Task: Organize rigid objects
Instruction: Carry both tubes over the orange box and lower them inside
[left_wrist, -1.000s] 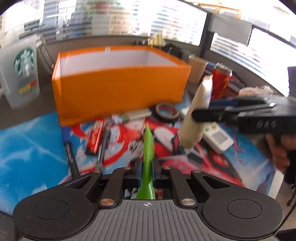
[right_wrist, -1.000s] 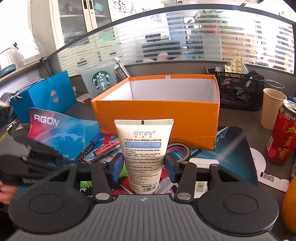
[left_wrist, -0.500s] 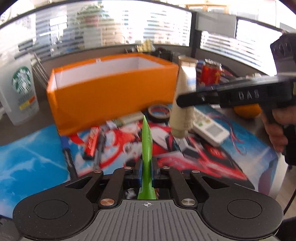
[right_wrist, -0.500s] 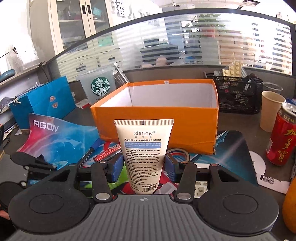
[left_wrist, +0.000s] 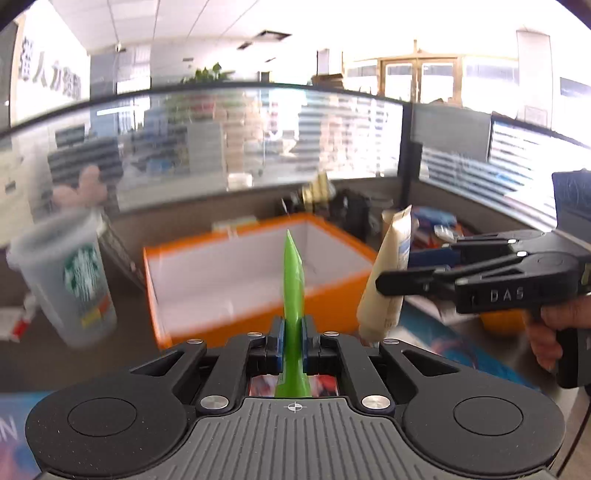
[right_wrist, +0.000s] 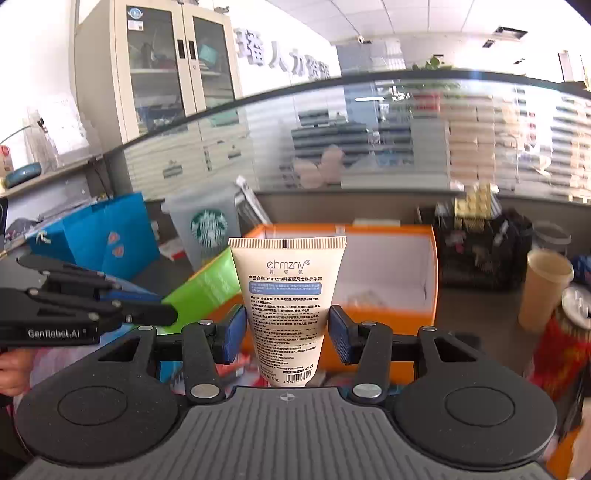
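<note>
My left gripper (left_wrist: 293, 341) is shut on a flat green packet (left_wrist: 293, 295), seen edge-on and pointing up; it also shows in the right wrist view (right_wrist: 201, 291) as a broad green sheet. My right gripper (right_wrist: 286, 334) is shut on a cream hand-cream tube (right_wrist: 286, 306), held upright; it also shows in the left wrist view (left_wrist: 388, 280). Both are raised in front of the open orange box (left_wrist: 240, 273), which also shows in the right wrist view (right_wrist: 388, 258). The right gripper's body (left_wrist: 517, 273) is at the right of the left view.
A Starbucks cup (left_wrist: 70, 280) stands left of the box. A blue gift bag (right_wrist: 99, 236), a black mesh organiser (right_wrist: 484, 247), a paper cup (right_wrist: 543, 288) and a red can (right_wrist: 565, 350) surround the box. An orange fruit (left_wrist: 502, 321) lies at the right.
Both grippers have risen and tilted up with their objects, and come closer to the box. The mat's clutter has dropped out of view.
</note>
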